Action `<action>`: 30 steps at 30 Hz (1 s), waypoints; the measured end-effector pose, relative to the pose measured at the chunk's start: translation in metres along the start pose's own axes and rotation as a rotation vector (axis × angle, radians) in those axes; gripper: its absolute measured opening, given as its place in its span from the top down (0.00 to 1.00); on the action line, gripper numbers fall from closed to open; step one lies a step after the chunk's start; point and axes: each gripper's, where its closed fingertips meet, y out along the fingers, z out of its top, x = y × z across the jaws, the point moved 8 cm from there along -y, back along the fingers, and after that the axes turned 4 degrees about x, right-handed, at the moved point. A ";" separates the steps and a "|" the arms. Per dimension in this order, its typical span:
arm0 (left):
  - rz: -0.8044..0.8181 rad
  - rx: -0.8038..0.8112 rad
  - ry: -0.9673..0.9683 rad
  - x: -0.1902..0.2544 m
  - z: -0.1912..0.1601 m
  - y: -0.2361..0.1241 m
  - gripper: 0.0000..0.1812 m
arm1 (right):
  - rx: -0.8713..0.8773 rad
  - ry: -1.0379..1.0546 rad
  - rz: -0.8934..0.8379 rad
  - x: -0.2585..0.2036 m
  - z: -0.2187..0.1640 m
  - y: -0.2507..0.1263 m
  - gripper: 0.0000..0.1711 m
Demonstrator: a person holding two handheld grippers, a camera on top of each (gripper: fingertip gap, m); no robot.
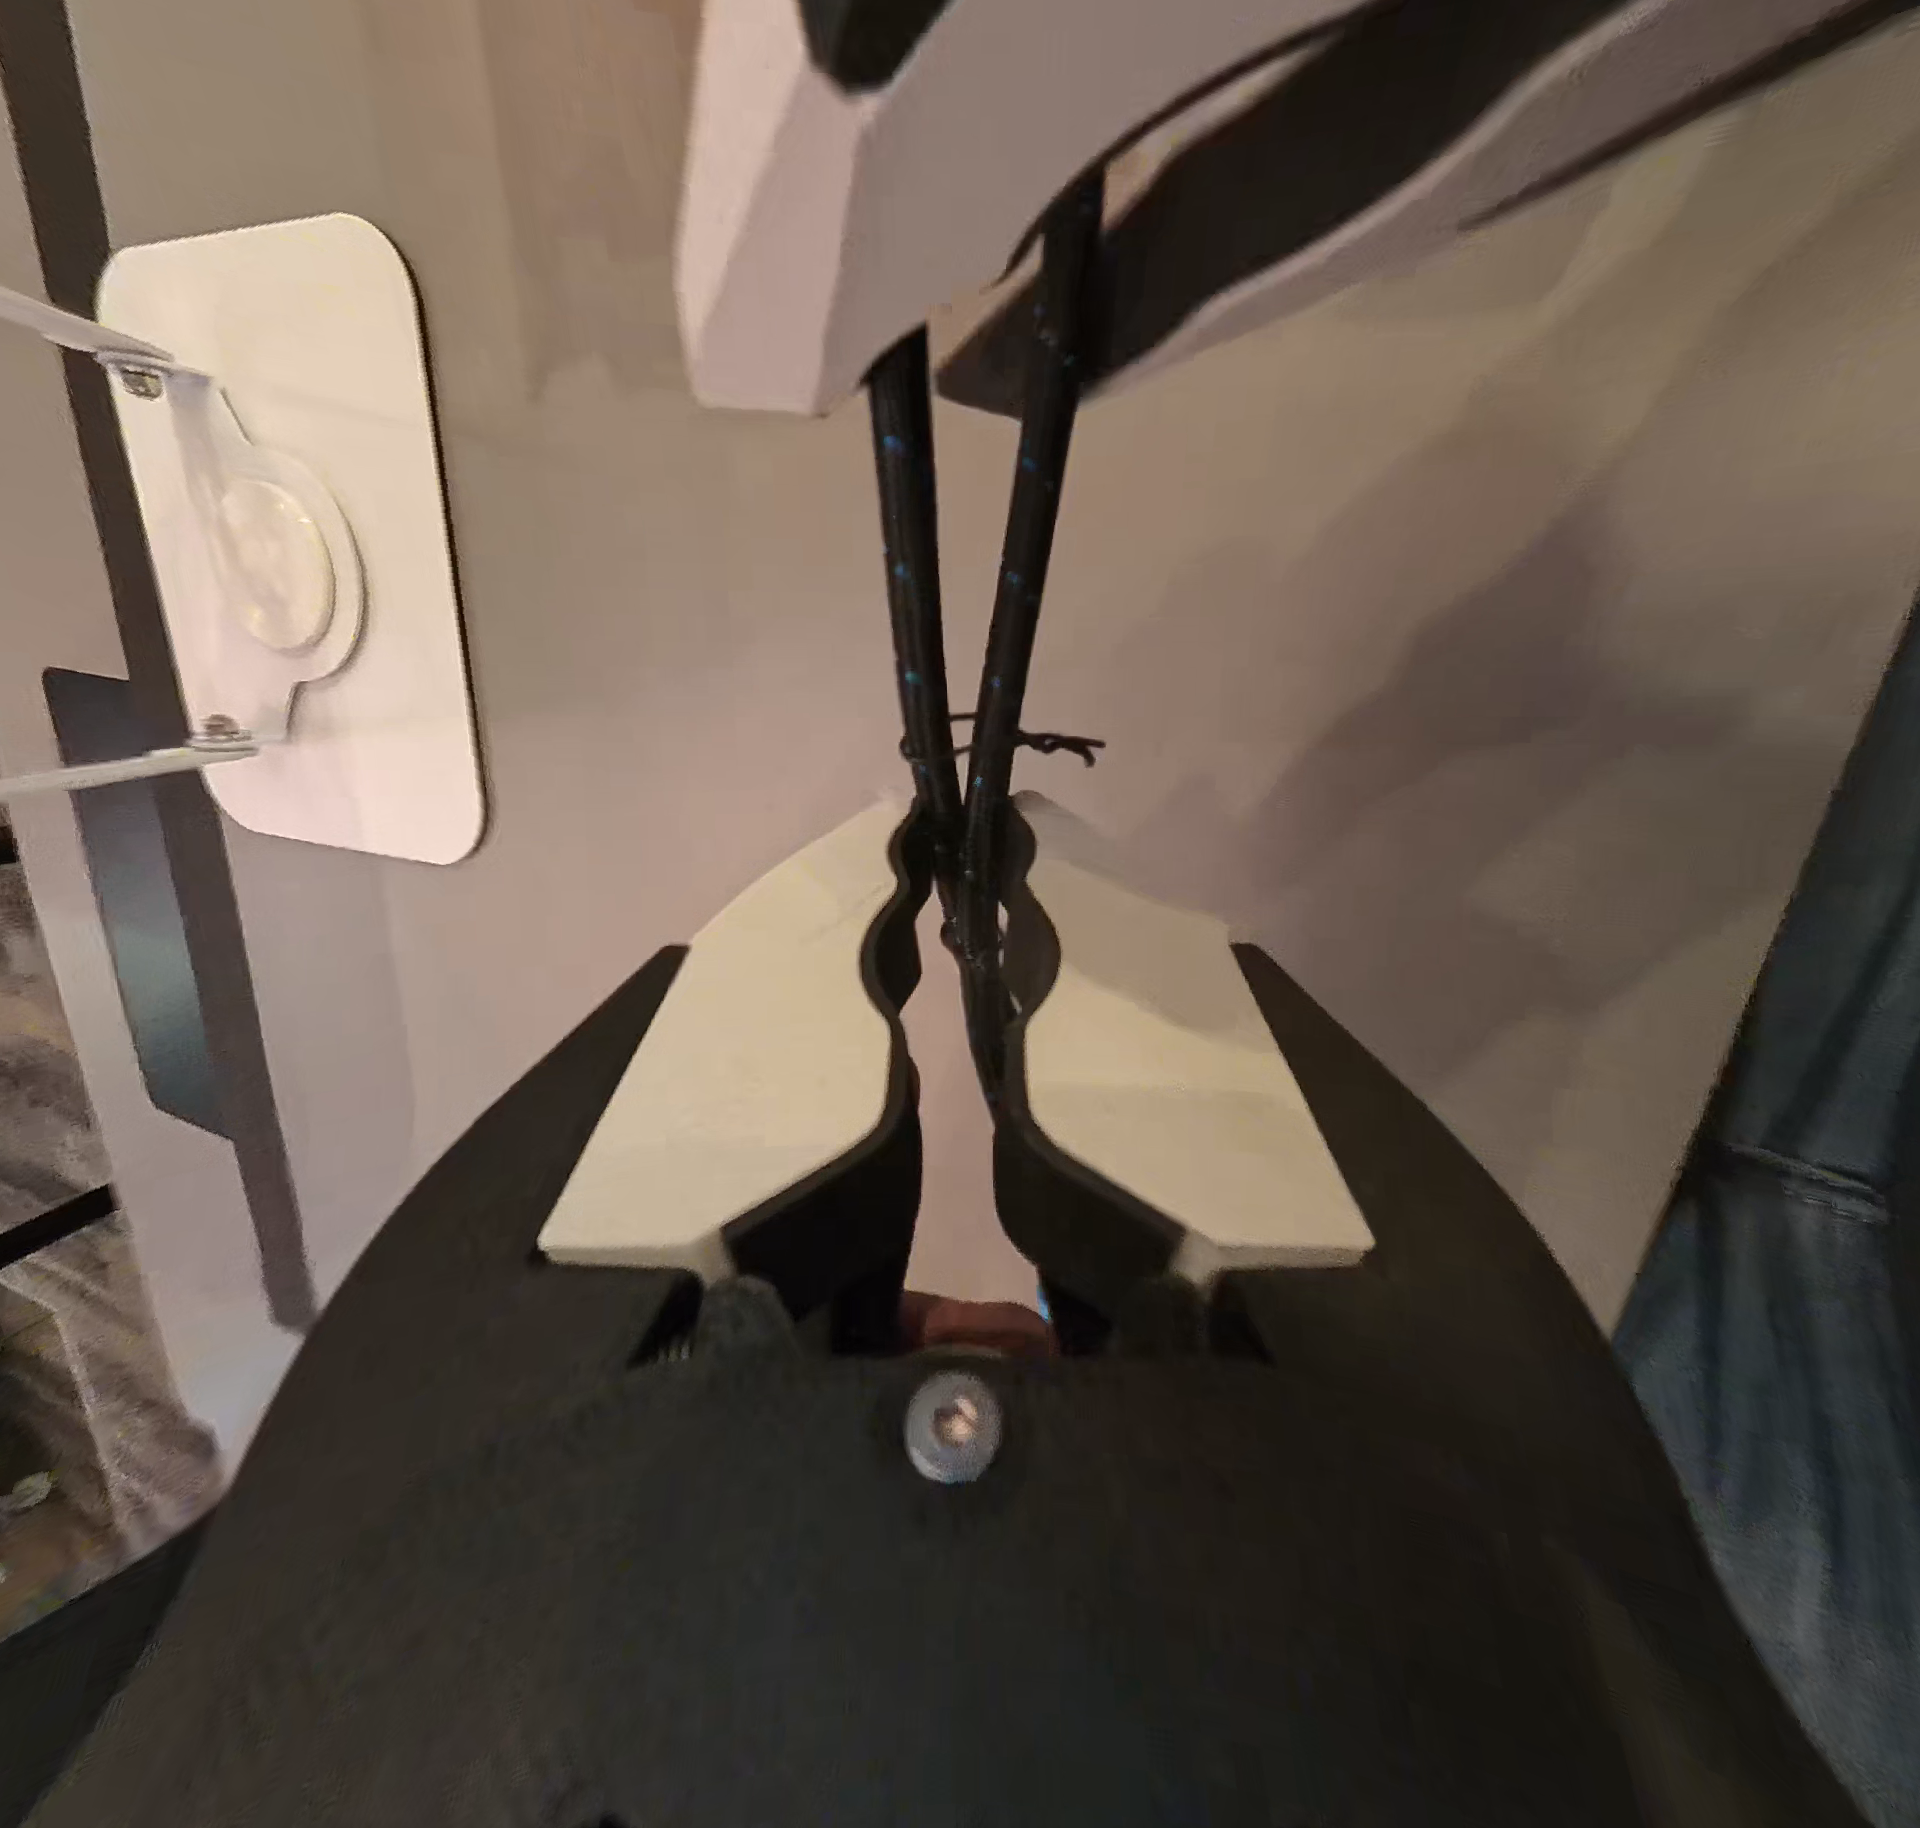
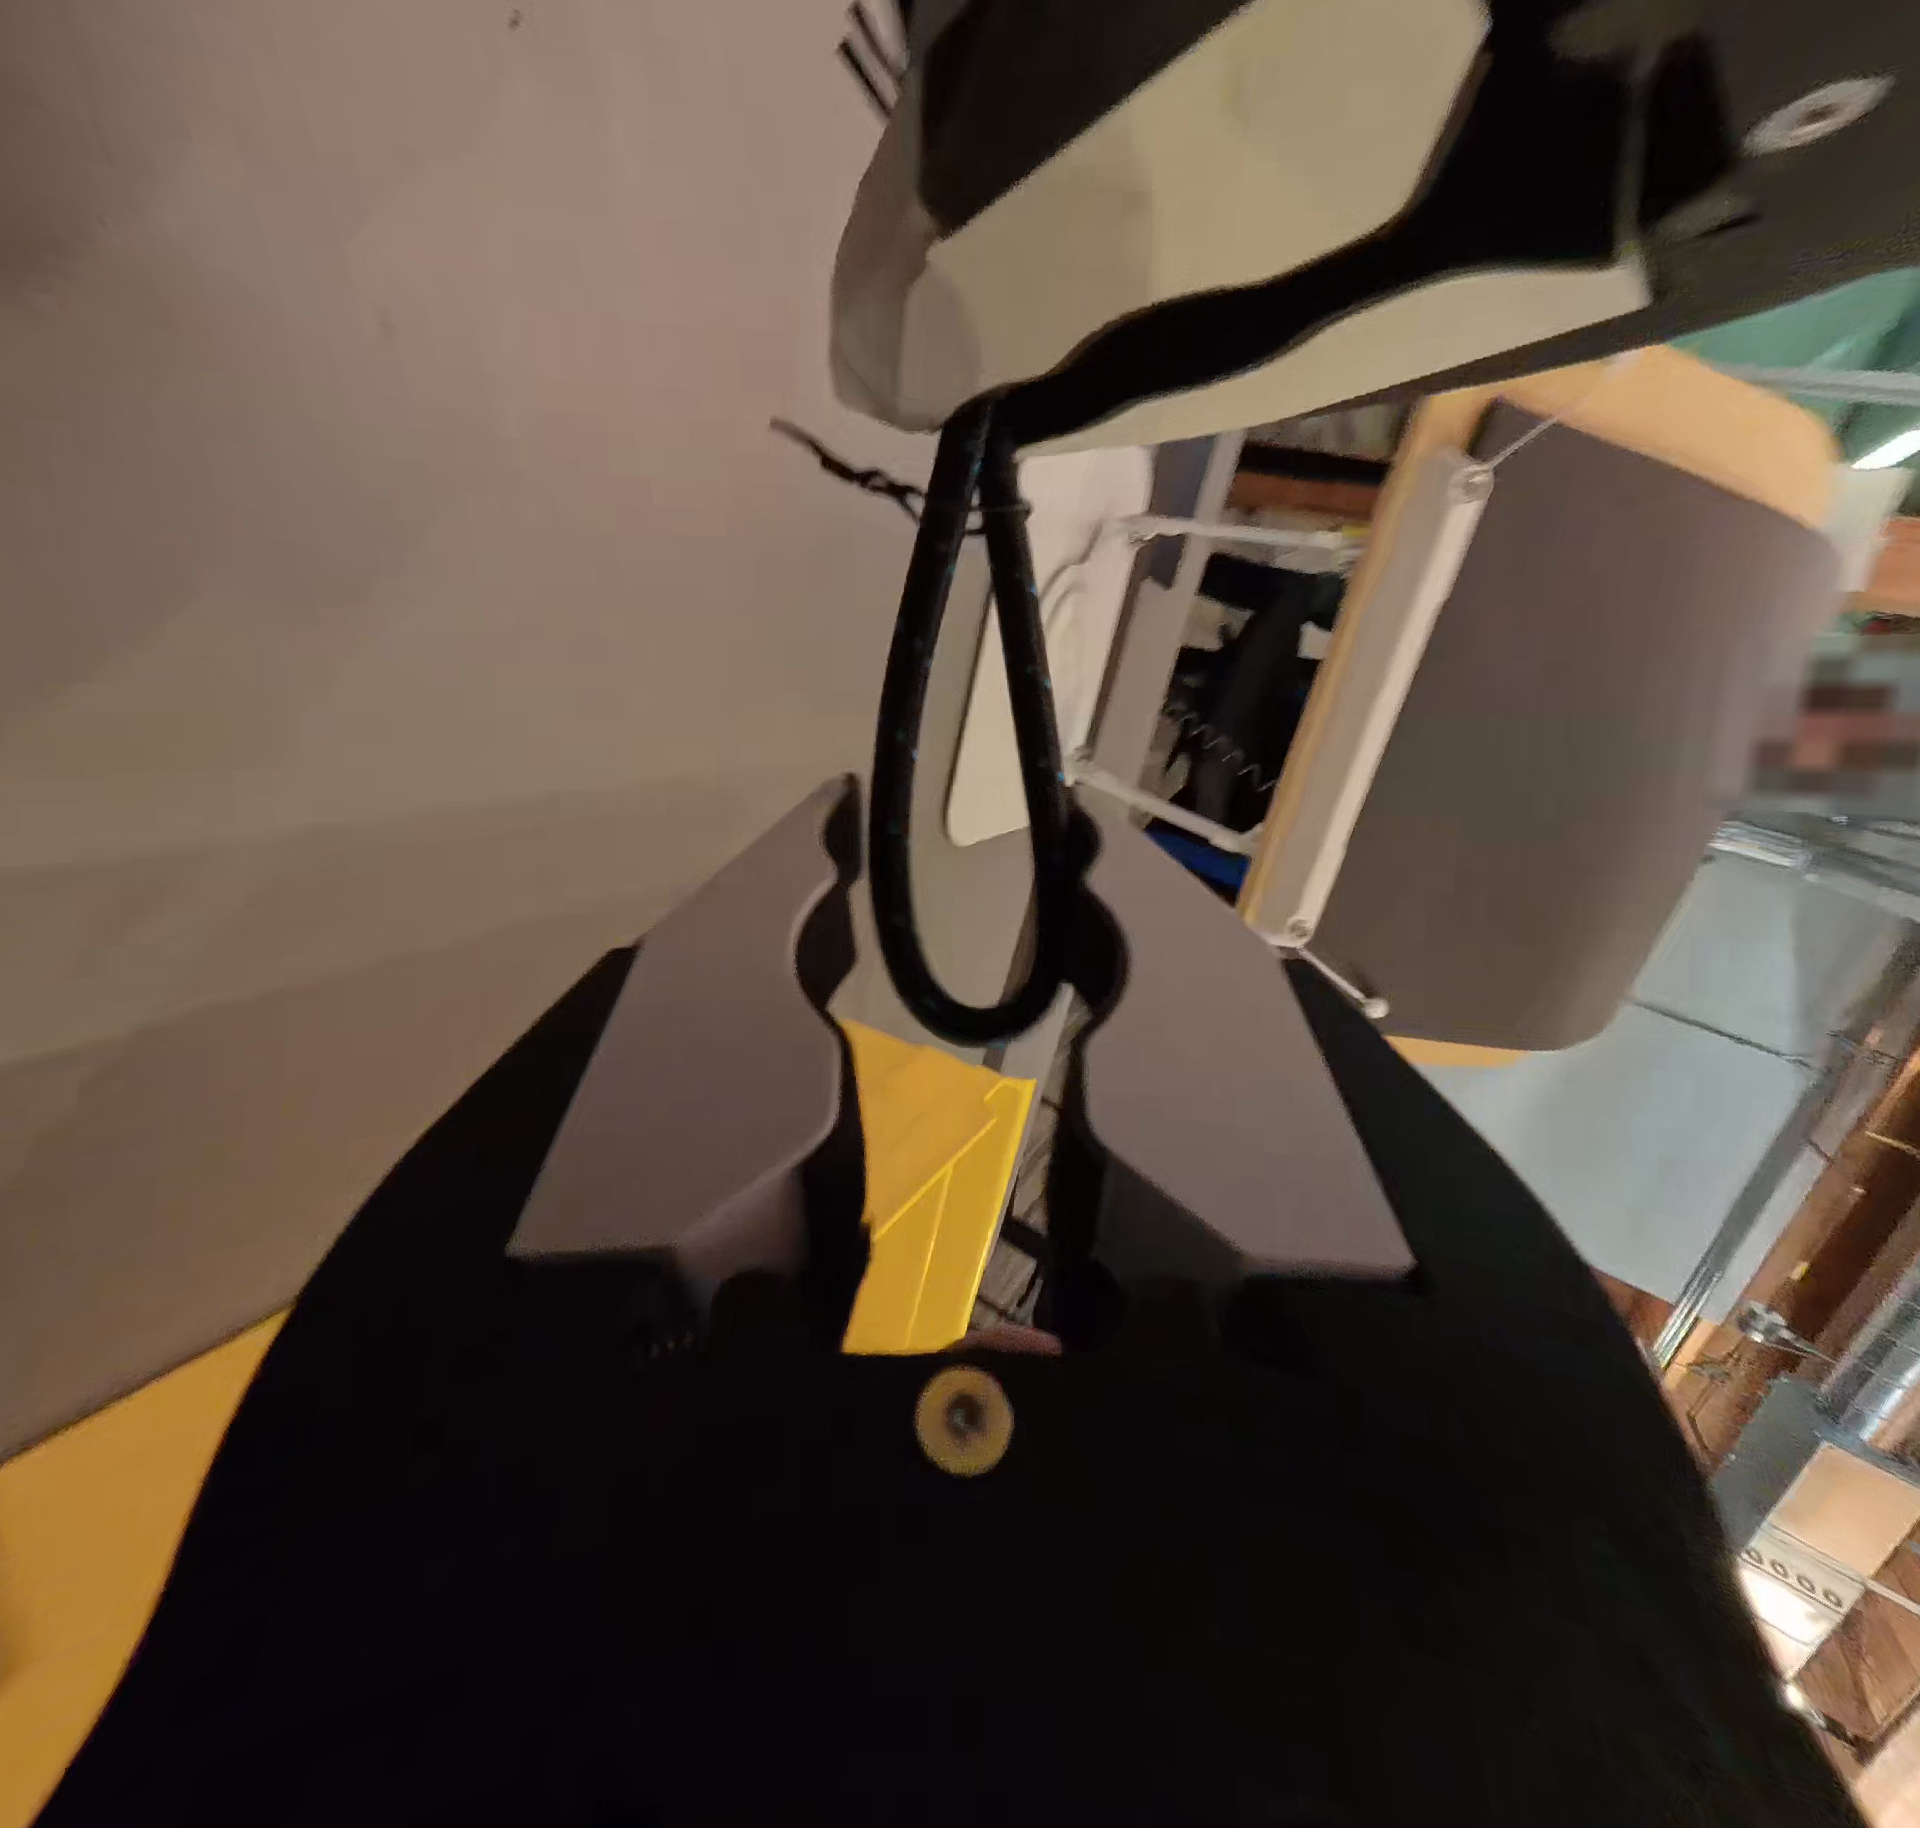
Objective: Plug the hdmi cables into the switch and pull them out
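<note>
Nearest the lens: my left gripper's black body with a silver screw head (image 1: 951, 1433) in its middle; on my right, the same black body carries a brass-coloured screw head (image 2: 964, 1420).

Task's thing: the black braided hdmi cable with blue flecks (image 1: 1013, 573), doubled into two strands that hang in the air between my two tools. Its plugs are out of sight.

Left gripper (image 1: 961, 843): cream fingers clenched at the tips on both strands, which cross just where I pinch them.

Right gripper (image 2: 966, 843): grey-looking fingers standing apart, with the cable's bent loop lying between them. The right strand sits against the notch of my right finger and the left strand is just beside the other finger. I cannot tell whether I am squeezing it.

Tie: a thin black twisted wire tie (image 1: 1049, 742) wrapped round the two strands just beyond my left fingertips.

Left side: a white rounded plate with a clear round mount (image 1: 312, 531) fixed to a pale wall (image 1: 1351, 635).

Right edge: blue denim cloth (image 1: 1787, 1155).

Under the right jaws: a yellow surface (image 2: 935, 1186).

Farther right: a grey rounded panel with a pale wooden edge (image 2: 1610, 739).
</note>
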 end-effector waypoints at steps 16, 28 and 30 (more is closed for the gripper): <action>0.127 0.109 0.153 0.009 0.002 0.004 0.95 | 0.070 0.155 0.048 -0.012 -0.005 0.004 0.95; 0.316 0.208 0.250 0.013 0.013 -0.003 0.94 | 0.042 0.118 -0.070 -0.005 -0.002 -0.004 0.95; 0.354 0.229 0.263 0.013 0.016 -0.006 0.93 | 0.040 0.105 -0.096 -0.003 -0.001 -0.006 0.95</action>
